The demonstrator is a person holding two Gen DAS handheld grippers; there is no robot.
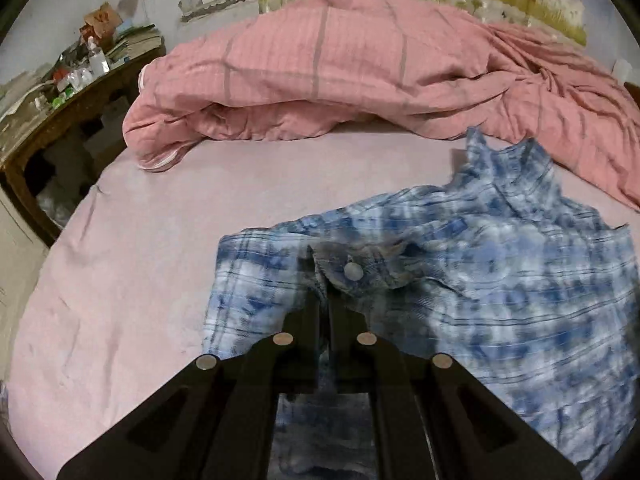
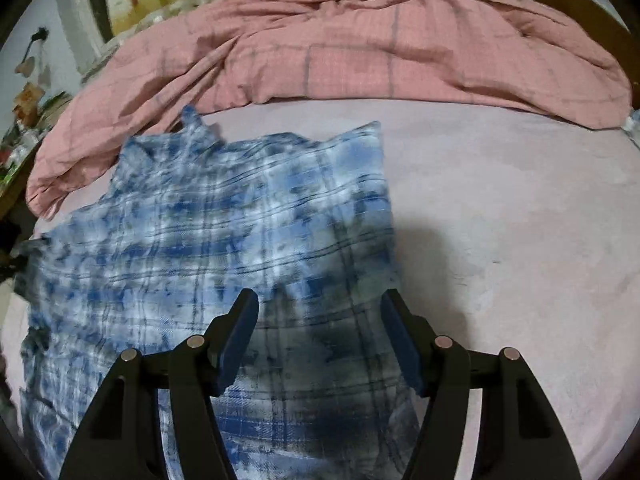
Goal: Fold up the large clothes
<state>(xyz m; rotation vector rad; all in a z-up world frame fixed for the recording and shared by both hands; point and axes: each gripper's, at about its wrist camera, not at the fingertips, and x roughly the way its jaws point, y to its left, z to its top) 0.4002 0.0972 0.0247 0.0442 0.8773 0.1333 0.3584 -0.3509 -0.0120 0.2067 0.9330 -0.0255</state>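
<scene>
On the pink bed sheet, before a heaped pink quilt, lies the blue plaid shirt, partly folded. The left gripper pinches a buttoned cuff, seemingly carrying the sleeve across; the right gripper hangs spread above the shirt's side edge, gripping nothing. The next move probably calls for laying the sleeve flat. The shirt's lower hem is cut off.

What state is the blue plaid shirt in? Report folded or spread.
Partly folded: the shirt lies on the bed, its cuff pinched in the left tool.
</scene>
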